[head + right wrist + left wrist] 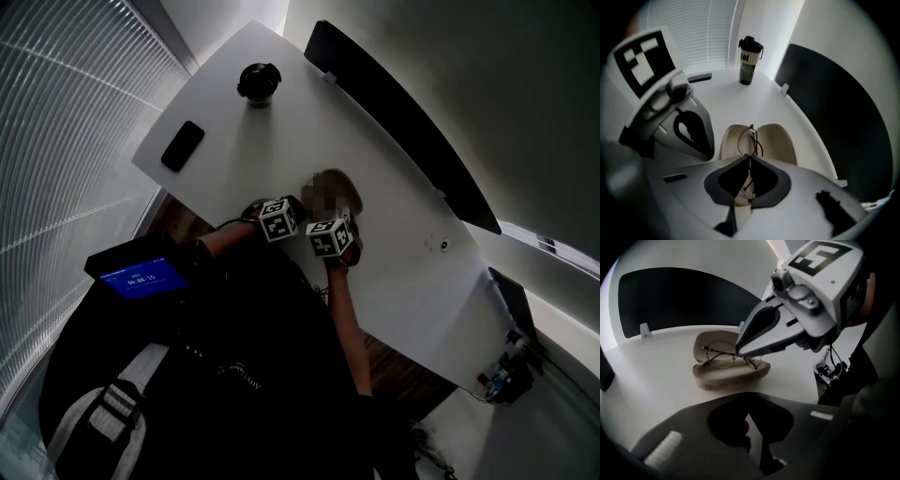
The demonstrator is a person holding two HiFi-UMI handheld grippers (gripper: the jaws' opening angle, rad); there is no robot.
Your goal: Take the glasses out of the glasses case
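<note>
An open beige glasses case [729,376] lies on the white table [651,380], with thin wire-framed glasses [723,357] in it. My right gripper [749,157] points steeply down over the case and is shut on the glasses' frame near the bridge [751,140]; the left gripper view shows its tips [737,352] pinching the wire. My left gripper [750,397] hangs just short of the case, its jaws together with nothing between them. In the head view both marker cubes sit side by side beside the case [352,195].
A black drinking bottle [749,61] stands at the table's far end, and a dark phone [182,145] lies near the left edge. A black divider panel [403,122] runs along the far side. A blue-lit screen [141,277] sits by the person's left.
</note>
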